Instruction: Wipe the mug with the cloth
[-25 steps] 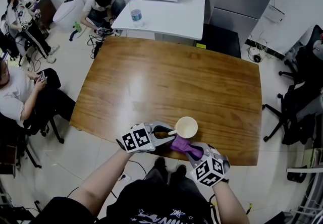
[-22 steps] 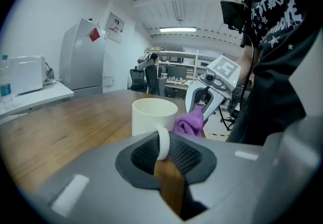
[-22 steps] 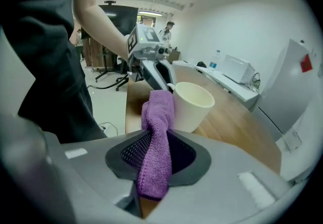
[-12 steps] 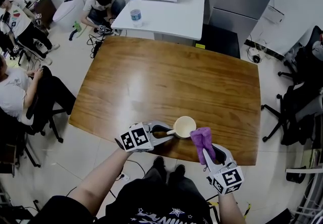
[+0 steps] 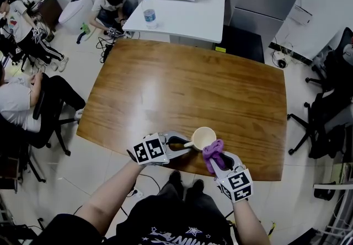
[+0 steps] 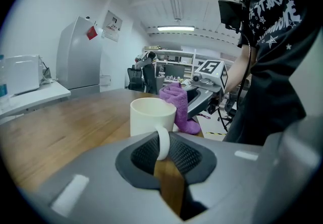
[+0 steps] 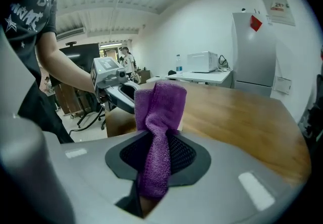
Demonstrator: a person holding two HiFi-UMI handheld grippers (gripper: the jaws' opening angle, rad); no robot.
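Noted mug [image 5: 203, 139] upright on bench [image 5: 165, 84], close to the near edge, mouth up, handle [image 6: 162, 142] turned toward left gripper [image 5: 185, 144]. Found that gripper's jaws closed on the handle, pinching the loop from both sides in the left gripper view. Found right gripper [image 5: 218, 162] with jaws clamped on cloth [image 5: 212, 151], purple, bunched into a wad standing out past the tips, just beside the mug's right wall. Cannot tell from any view whether touching the wall or barely apart. Judged step in hand: bringing the cloth onto the mug wall to start a wiping pass. No wiped area distinguishable, so progress not readable. To do it well: press the free wad, not the jaw tips, against the ceramic. Sweep round the outer wall and over the rim in overlapping passes, rolling the right wrist to follow the curve rather than dragging flat. Keep the left grip firm and steady to stop any pivoting about the handle or sliding off the near edge. Direct the wiping push toward the handle side, into the left jaws. Watch for the cloth working loose, with only a narrow twist pinched in the right jaws.
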